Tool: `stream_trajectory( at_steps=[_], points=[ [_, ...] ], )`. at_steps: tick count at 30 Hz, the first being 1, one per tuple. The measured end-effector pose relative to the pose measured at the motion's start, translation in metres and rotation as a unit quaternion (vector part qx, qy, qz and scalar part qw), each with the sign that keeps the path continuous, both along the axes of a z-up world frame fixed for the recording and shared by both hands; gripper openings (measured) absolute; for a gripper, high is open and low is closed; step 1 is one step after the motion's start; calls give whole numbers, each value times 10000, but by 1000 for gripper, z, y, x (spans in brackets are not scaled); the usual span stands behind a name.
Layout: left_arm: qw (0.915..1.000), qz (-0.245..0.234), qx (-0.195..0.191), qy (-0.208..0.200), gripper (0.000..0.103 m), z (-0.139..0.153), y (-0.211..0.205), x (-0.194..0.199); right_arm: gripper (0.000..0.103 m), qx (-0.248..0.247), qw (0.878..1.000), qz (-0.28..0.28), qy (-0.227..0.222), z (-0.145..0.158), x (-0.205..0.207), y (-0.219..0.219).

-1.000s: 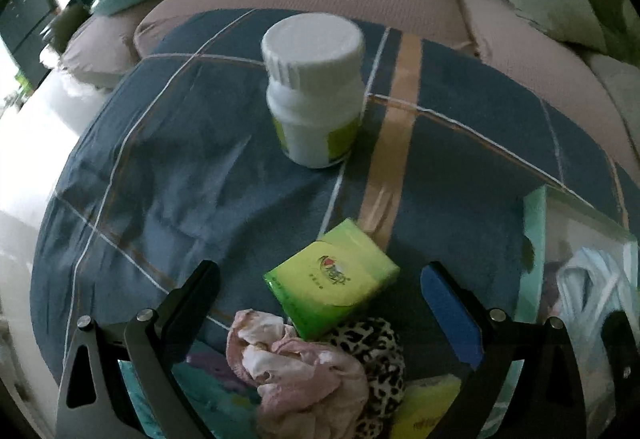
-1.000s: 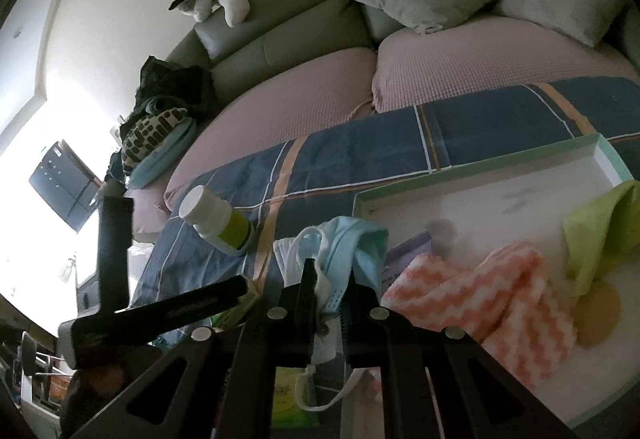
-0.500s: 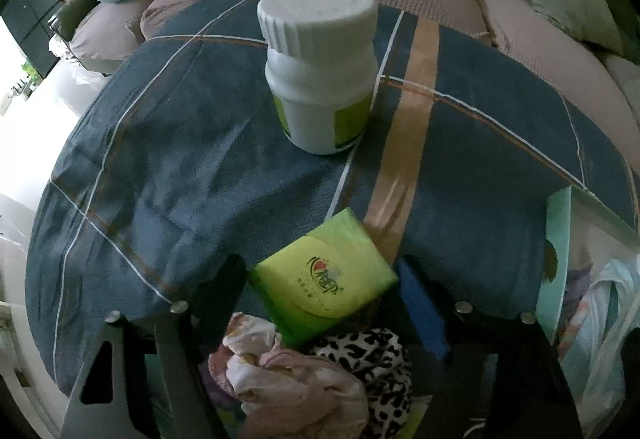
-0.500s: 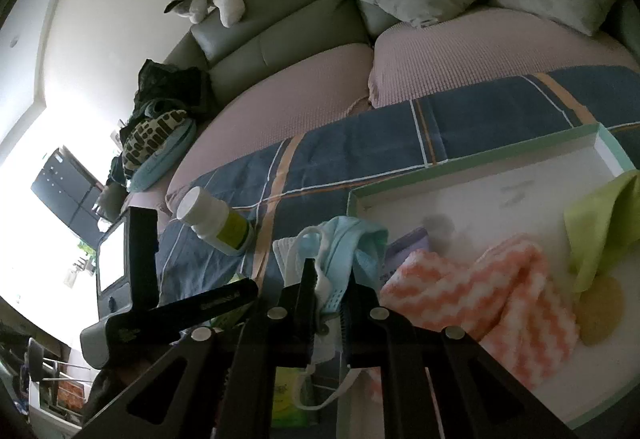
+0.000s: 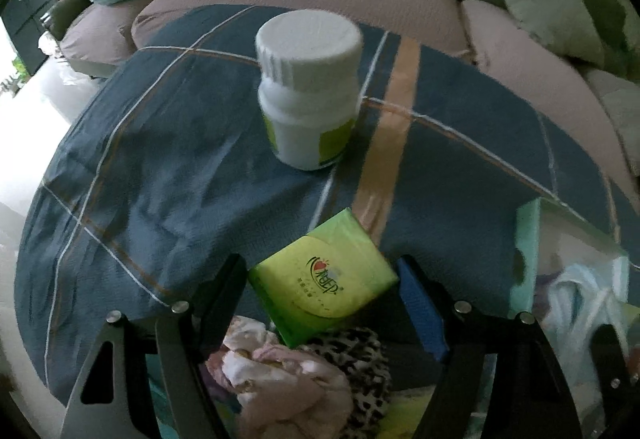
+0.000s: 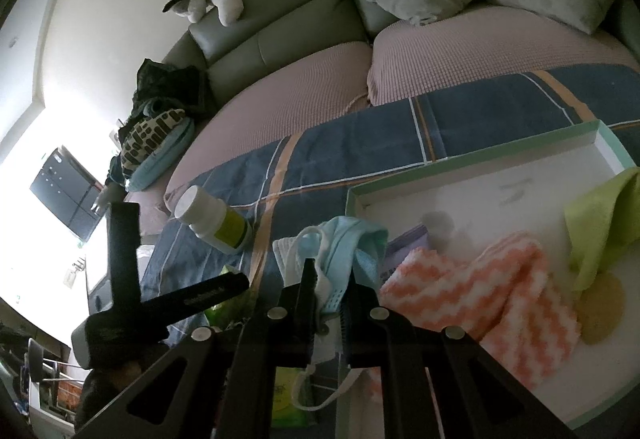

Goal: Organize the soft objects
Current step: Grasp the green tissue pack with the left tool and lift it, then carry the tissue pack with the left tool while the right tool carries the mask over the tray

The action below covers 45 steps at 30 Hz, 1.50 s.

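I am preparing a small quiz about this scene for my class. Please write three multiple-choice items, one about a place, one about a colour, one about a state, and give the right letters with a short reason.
1. Where does the white bottle stand?
A. in the tray
B. on the blue striped cloth
C. on a cushion

2. What colour is the tissue pack?
A. light green
B. red
C. black

3. What does the right hand-held gripper hold?
A. nothing
B. the bottle
C. a blue face mask

Answers:
1 B, it stands upright on the cloth, outside the tray.
2 A, its wrapper is light green with a red logo.
3 C, the fingers are shut on the mask at the tray's corner.
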<state>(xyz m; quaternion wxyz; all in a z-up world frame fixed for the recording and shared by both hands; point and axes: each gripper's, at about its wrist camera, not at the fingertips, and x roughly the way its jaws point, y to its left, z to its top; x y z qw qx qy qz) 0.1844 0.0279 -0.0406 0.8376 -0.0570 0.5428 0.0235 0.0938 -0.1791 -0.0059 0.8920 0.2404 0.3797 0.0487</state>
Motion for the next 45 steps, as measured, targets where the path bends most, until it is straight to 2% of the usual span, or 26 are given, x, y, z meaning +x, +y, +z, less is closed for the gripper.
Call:
stream_trajectory(
  at_steps=[7, 14, 22, 30, 36, 45],
  points=[
    [9986, -143, -346, -369, 78, 29, 0, -15, 10, -18, 9998, -80, -198, 9, -6, -3],
    [9942, -305, -537, -884, 78, 67, 1, -33, 10, -103, 9971, -370, -653, 33, -25, -17],
    [9886, -621, -530, -1268, 78, 92, -13, -44, 11, -340, 9905, -989, -890, 57, -52, -50],
    [9783, -1393, -615, -1402, 78, 100, -64, -54, 11, -617, 9776, -1762, -970, 75, -87, -87],
    [9677, -2014, -651, -1370, 78, 96, -108, -59, 11, -858, 9644, -2304, -978, 86, -112, -109],
    [9520, -2683, -732, -1278, 78, 81, -158, -65, 11, -922, 9517, -2745, -1020, 95, -138, -132]
  ],
)
